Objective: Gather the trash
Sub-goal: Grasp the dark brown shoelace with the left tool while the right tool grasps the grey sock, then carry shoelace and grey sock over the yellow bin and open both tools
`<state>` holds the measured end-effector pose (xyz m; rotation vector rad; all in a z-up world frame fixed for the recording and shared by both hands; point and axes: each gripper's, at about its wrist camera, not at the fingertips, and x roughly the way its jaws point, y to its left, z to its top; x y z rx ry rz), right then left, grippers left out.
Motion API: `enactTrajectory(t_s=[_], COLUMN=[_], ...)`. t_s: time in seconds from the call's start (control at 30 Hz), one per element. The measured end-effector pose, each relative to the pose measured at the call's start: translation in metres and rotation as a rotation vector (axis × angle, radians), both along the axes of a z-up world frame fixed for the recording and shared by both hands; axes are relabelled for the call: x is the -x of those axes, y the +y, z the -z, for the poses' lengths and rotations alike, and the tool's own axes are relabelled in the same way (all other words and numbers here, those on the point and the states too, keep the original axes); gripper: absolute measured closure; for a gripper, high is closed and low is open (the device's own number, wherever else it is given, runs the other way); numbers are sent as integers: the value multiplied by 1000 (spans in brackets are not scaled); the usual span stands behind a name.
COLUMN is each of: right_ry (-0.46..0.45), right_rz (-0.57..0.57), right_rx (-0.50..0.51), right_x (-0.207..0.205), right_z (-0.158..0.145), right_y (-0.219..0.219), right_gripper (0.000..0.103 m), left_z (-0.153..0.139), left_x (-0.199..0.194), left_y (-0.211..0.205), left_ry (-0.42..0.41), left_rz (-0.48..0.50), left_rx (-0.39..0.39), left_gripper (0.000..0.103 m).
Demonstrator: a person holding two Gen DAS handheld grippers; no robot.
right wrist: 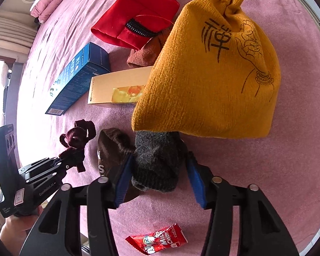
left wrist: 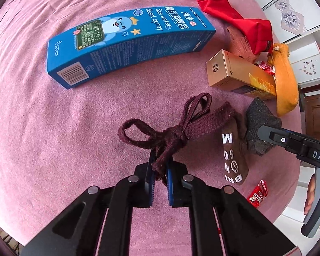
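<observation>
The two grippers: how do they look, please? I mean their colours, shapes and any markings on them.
Both are black linkage frames with silver rivets and flat blue ribbed pads. The left gripper carries white "GenRobot.AI" lettering on its body and a small label on its handle, seen from the right wrist. The right gripper shows white letters "DAS" and a grey pistol-style handle, seen from the left wrist. No sleeves or cables are visible.

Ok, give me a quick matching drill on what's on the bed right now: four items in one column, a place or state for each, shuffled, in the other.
Items:
1. maroon cord
2. grey sock
3. candy wrapper
4. blue box

States:
A. lying flat, untouched, beyond the cord
B. pinched in the left claw
C. between the right claw pads
D. loose on the bedspread near the right claw's base

Pairs: 1-B, 2-C, 3-D, 4-A
</observation>
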<state>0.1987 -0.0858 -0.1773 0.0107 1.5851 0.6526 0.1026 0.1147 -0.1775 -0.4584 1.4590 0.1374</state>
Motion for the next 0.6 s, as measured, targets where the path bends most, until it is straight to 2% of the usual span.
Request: enactTrajectory(t_s=[0.1, 0.33, 0.5, 0.6], right_ry=[-13, -31, -51, -75], right_rz=[-14, -15, -9, -4], right_rx=[-6, -71, -125, -145], right_x=[5, 21, 29, 33], right_z=[-7, -42, -71, -87], right_y=[-5, -27, -54, -75], right_gripper=[69, 69, 69, 69], left_z=[-12, -50, -77, -95], left_x=[6, 26, 23, 23], left_y=[3, -11, -35, -66], left_ry=[-17, -38, -74, -104], left_rz=[-19, -16, -5, 16], left_rx=[11, 3, 23, 31], left_gripper=[94, 94, 94, 94])
